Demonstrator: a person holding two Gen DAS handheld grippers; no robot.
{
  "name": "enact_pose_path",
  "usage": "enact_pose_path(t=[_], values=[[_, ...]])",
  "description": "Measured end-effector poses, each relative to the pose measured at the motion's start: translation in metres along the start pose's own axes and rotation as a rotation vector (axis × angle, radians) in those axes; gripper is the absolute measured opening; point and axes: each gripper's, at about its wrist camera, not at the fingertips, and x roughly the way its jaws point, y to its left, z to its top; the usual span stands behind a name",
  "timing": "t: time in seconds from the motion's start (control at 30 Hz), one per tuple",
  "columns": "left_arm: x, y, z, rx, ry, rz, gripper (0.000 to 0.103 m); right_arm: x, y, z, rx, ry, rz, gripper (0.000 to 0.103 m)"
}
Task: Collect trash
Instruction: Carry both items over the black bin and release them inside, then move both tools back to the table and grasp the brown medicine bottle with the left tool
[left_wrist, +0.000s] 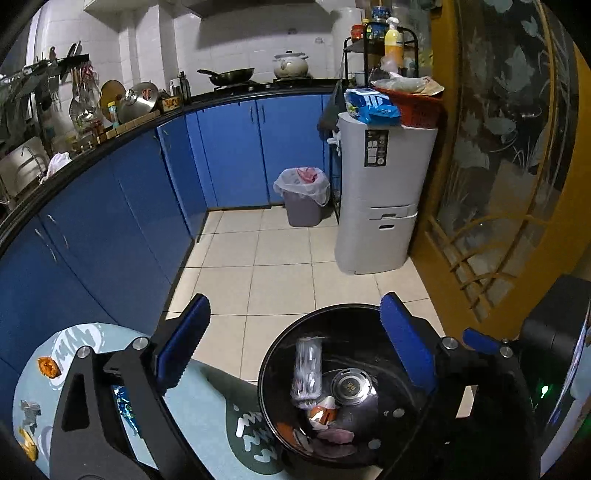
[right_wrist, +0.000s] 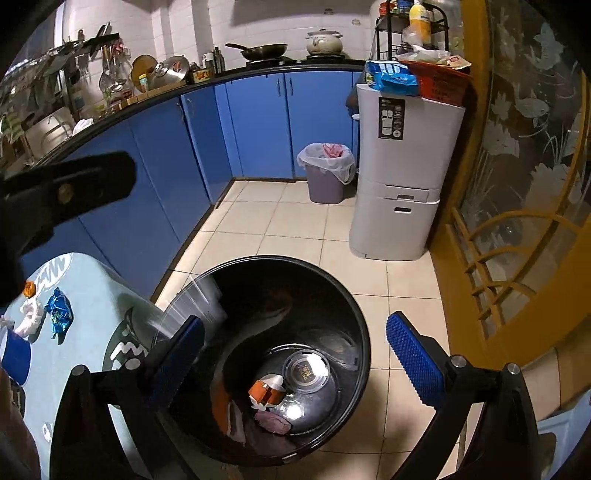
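A black round bin (left_wrist: 280, 354) stands on the floor beside a light blue table (left_wrist: 207, 398); it also shows in the right wrist view (right_wrist: 354, 317). Inside lie an orange-and-white wrapper (right_wrist: 266, 392), a pinkish scrap (right_wrist: 273, 421) and other scraps. A clear plastic cup (left_wrist: 307, 369) is blurred over the bin's mouth, seen at the bin's left rim in the right wrist view (right_wrist: 192, 306). My left gripper (left_wrist: 295, 347) is open above the bin. My right gripper (right_wrist: 295, 358) is open above the bin too. On the table lie a blue foil wrapper (right_wrist: 59, 312), white tissue (right_wrist: 31, 314) and orange scraps (left_wrist: 48, 366).
Blue kitchen cabinets (left_wrist: 229, 147) run along the left and back. A lined grey bin (left_wrist: 303, 197) and a tall white appliance (left_wrist: 384, 192) stand at the back. A yellow-framed glass door (left_wrist: 509, 155) is on the right. A blue cup (right_wrist: 14, 356) sits on the table.
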Motion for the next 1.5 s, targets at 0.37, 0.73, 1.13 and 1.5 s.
enact_pose_path(t=[0.37, 0.73, 1.13, 1.5], values=[[0.002, 0.006, -0.003, -0.017, 0.018, 0.023, 0.092, -0.002, 0.005, 0.006, 0.009, -0.011, -0.001, 0.096], [-0.012, 0.030, -0.010, -0.056, 0.009, 0.067, 0.092, -0.012, 0.016, 0.011, -0.008, -0.024, 0.019, 0.096], [-0.050, 0.128, -0.060, -0.221, 0.065, 0.205, 0.092, -0.018, 0.100, 0.009, -0.140, -0.016, 0.130, 0.096], [-0.111, 0.210, -0.152, -0.336, 0.109, 0.454, 0.092, -0.001, 0.202, -0.009, -0.304, 0.040, 0.263, 0.096]])
